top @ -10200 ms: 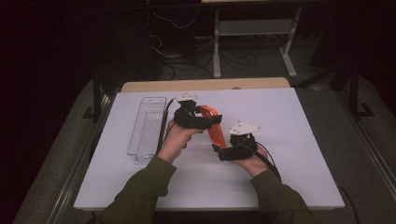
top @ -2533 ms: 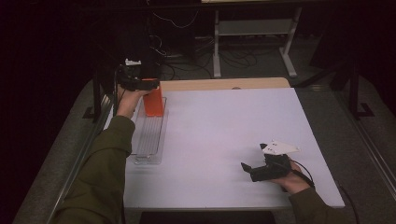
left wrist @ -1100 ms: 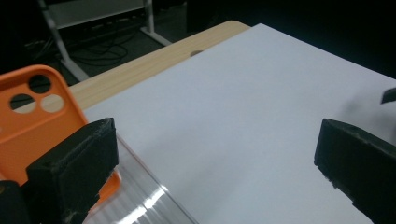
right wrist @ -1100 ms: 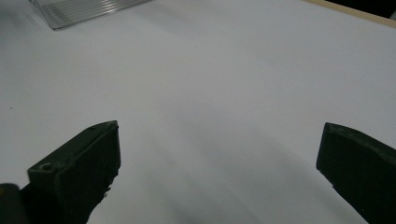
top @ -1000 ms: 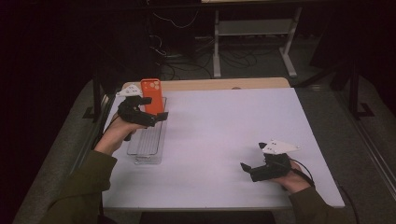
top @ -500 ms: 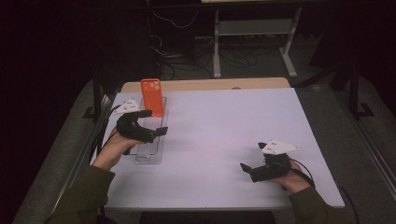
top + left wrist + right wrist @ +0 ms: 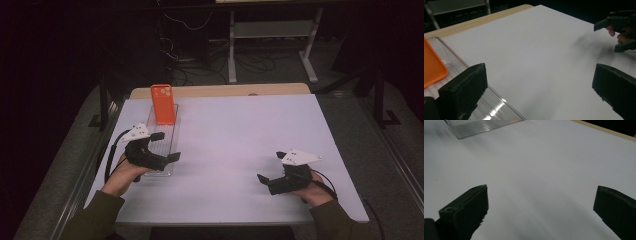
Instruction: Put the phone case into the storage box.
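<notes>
The left gripper (image 7: 161,146) has its two black jaws spread wide with nothing between them, and it hovers above the near end of the long clear plastic ridged tray (image 7: 163,150); in the left gripper view one jaw hangs right over the tray's near edge (image 7: 499,100). Beyond those jaws, at the tray's far end, the flat orange phone case with its camera cut-out (image 7: 162,103) stands upright on edge, leaning back a little. The right gripper (image 7: 270,171) is well apart from all this on the bare white tabletop (image 7: 240,145), its jaws likewise spread and empty. The likeliest trouble, as I judge it, is the left gripper or its trailing cable brushing the light tray: a nudge could slide the tray and tip the case flat, since it appears held only by a slot or ridge. By count: two grippers, one tray, one orange case.
</notes>
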A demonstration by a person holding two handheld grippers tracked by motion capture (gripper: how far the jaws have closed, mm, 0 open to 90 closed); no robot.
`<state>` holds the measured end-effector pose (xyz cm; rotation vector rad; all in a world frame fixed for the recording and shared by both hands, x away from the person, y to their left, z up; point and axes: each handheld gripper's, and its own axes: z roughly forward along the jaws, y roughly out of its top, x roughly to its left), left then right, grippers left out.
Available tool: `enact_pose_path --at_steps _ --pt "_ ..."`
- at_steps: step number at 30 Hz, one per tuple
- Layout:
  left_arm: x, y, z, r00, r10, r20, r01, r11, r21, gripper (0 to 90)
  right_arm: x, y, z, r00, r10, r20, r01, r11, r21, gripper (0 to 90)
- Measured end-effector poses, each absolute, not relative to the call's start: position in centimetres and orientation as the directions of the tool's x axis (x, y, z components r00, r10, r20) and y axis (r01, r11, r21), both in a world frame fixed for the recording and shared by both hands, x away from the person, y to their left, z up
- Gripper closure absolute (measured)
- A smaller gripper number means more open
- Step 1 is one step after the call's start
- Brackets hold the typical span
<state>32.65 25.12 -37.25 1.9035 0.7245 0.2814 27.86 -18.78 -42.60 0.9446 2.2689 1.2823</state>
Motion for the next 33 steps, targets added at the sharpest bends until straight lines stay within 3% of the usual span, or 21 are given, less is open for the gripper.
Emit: enact_pose_path --at_steps 33 --pt "30.7 25.7 -40.2 0.794 0.592 -0.141 0.372 -0.288 0.883 0.0 27.8 -18.8 -41.8 -0.722 0.692 -0.006 0.339 0.361 0.869 0.0"
